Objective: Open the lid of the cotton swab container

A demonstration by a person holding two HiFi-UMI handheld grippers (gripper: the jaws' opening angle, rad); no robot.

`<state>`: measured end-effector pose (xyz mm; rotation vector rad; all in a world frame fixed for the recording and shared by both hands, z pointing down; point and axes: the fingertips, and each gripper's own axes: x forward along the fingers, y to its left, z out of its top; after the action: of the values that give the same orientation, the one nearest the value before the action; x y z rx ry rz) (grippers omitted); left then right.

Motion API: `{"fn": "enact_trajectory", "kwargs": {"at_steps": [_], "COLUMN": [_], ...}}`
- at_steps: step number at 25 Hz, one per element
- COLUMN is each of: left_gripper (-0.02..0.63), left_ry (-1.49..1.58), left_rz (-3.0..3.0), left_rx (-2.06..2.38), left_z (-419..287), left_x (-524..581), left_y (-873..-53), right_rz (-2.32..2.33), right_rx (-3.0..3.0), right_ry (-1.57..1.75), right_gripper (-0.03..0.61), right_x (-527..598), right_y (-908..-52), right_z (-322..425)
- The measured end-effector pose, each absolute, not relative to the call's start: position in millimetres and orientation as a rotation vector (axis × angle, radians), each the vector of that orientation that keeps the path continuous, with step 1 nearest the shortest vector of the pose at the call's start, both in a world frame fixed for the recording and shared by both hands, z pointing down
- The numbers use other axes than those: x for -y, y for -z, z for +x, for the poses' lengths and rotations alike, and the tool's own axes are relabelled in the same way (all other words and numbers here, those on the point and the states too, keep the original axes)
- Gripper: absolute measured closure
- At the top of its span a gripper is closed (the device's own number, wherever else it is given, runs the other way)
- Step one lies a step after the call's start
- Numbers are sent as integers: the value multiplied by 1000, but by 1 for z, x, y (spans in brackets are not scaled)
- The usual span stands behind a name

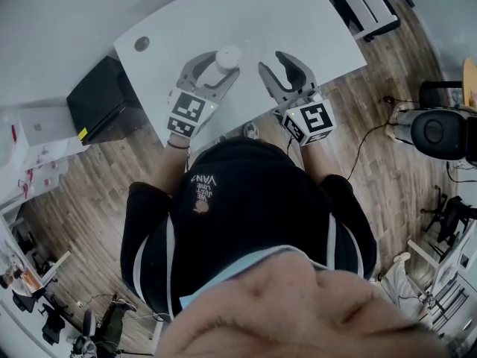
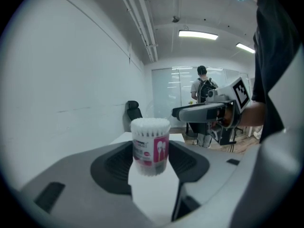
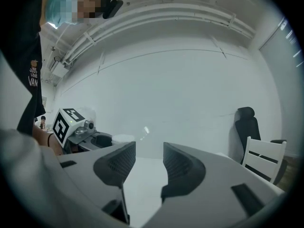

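The clear round plastic cotton swab container (image 2: 150, 146), with a pink and white label on its side, stands between the jaws of the left tool (image 1: 215, 69). Those jaws are spread wide and press on its walls. The container looks lifted slightly off the white table (image 1: 298, 21), though that gap is hard to read. The right tool (image 3: 149, 163) is just beside it, jaws partly apart with only bare table between them. So the hold on the body seems done and the opening itself is left: no loose lid shows anywhere, and I judge it not yet off.

The left gripper view alone shows the label, the packed white swab tips and the pads against the walls. A clear lid over those tips cannot be made out there. The head view gives only a white round top between the left jaws, but it shows the two tools with their tips near each other. The right gripper view alone shows its own jaws empty.
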<state>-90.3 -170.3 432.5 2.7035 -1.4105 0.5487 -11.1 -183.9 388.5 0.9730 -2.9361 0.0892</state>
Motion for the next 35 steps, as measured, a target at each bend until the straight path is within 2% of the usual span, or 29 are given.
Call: {"fn": "enact_trajectory", "kwargs": {"at_steps": [19,35], "left_gripper": [373,373], "left_ry": [-482,-480], "left_rz": [2694,2663], "left_rx": [1453,1459], "left_z": [-93,-99], "left_x": [167,164], "left_y": [-417,-419], "right_rz": [980,986], "right_rx": [2904,2845], "right_ry": [-97,-105], "right_gripper": [540,566], "right_x": [177,180], "right_y": [-399,-412], "right_z": [-9,-11]}}
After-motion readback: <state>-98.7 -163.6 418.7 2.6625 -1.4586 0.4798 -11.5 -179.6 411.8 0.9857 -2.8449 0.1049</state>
